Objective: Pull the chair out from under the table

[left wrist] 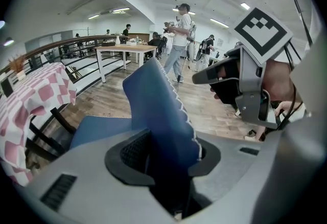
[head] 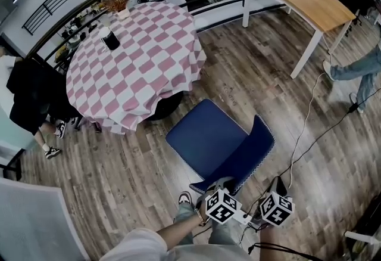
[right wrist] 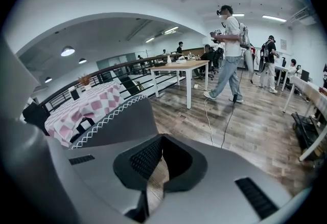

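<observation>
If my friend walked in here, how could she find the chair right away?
Find the round table covered in pink-and-white checks. Right beside it on the wooden floor stands the chair, its backrest between the left tongs. Nothing else nearby is dark blue with white zigzag stitching along its edge.

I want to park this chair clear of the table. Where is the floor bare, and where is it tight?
Bare floor lies between the chair, the round table and the wooden desk, and also left of the chair. Tight on the right: a cable crosses the boards there, near a person's legs.
</observation>
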{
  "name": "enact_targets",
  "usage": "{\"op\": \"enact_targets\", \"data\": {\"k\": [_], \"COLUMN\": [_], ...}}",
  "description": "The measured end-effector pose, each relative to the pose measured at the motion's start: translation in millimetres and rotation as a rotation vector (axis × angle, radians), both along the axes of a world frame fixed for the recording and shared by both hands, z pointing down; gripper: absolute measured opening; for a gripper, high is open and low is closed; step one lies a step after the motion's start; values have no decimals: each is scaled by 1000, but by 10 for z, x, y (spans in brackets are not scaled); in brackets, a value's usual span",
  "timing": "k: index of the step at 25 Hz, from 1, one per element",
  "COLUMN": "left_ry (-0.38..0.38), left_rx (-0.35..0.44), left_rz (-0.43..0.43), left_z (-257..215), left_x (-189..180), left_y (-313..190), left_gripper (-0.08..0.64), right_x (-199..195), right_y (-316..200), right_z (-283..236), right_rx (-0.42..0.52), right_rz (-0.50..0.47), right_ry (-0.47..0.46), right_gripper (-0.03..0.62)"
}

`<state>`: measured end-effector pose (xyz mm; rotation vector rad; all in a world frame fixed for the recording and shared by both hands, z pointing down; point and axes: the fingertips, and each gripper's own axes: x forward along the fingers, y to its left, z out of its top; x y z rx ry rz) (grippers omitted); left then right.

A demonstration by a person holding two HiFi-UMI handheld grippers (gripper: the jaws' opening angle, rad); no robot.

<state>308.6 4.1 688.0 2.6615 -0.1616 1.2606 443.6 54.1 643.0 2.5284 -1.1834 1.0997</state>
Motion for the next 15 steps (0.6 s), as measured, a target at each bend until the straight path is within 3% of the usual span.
{"op": "enact_targets", "data": {"k": [4, 8, 10, 15], "left_ry": [1, 1, -13, 97], "left_rx": [-61, -307, -424, -551], "left_rz": [-11, -43, -60, -155], "left_z": [13, -58, -168, -532], "left_x": [-8, -40, -113, -268], "left_y": [-8, 9, 12, -232], "left_gripper": [175, 269, 278, 278], "right_x": [-2, 30, 45, 52], "right_y": [-62, -82, -94, -271], "right_z": [-70, -206, -299, -562], "right_rx": [3, 0, 2, 27], "right_rz": [-10, -11, -10, -26], "right_ry": [7, 24, 36, 73], "right_gripper": [18, 18, 18, 18]}}
